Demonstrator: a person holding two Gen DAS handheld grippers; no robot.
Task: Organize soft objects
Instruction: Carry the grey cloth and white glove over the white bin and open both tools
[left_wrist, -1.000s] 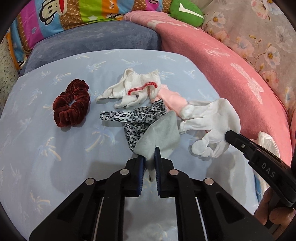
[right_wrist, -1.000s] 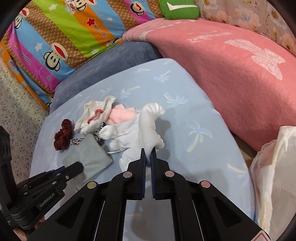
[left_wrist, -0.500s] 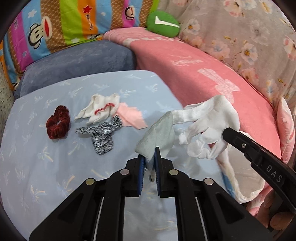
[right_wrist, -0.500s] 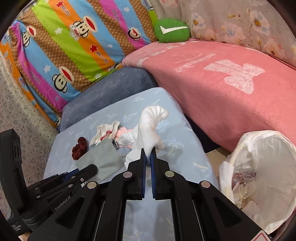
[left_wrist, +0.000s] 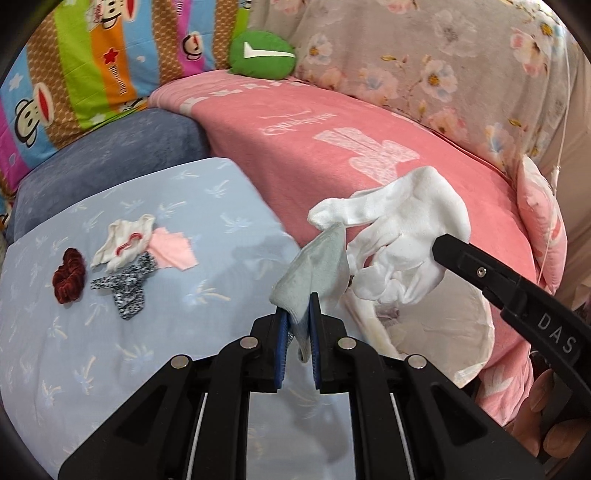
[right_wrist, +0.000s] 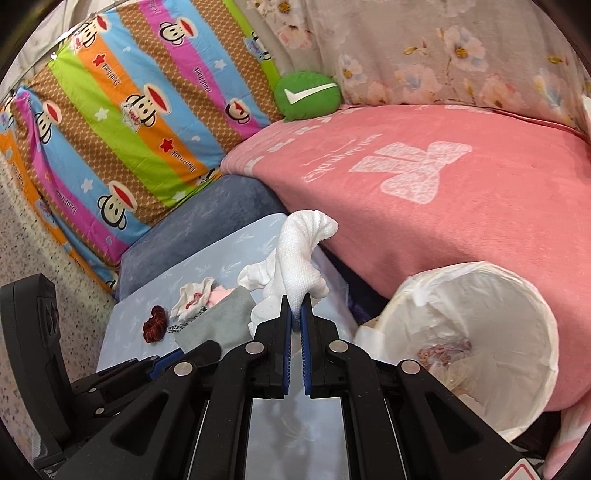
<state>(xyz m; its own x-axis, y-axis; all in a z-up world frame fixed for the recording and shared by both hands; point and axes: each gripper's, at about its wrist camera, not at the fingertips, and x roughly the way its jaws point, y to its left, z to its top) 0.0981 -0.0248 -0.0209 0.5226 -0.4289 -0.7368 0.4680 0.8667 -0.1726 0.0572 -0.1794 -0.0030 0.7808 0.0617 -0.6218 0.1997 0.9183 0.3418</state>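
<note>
My left gripper (left_wrist: 298, 314) is shut on a grey cloth (left_wrist: 314, 269), held up in the air past the right edge of the light blue surface (left_wrist: 55, 362). My right gripper (right_wrist: 296, 314) is shut on a white glove (right_wrist: 299, 254), also lifted; the glove (left_wrist: 399, 236) hangs beside the grey cloth (right_wrist: 218, 317). Left lying on the blue surface are a dark red scrunchie (left_wrist: 69, 275), a white glove with red trim (left_wrist: 123, 240), a pink cloth (left_wrist: 173, 251) and a leopard-print fabric (left_wrist: 127, 284).
A white bin lined with a plastic bag (right_wrist: 469, 332) stands to the right, below the pink blanket (right_wrist: 443, 192). A grey-blue cushion (left_wrist: 110, 155), a striped monkey-print pillow (right_wrist: 129, 110) and a green cushion (right_wrist: 306, 94) lie behind. A hand (left_wrist: 550, 417) holds the right gripper.
Both grippers have risen and swung right, carrying the grey cloth and the white glove off the blue surface toward the lined bin. The other items stay where they lay.
</note>
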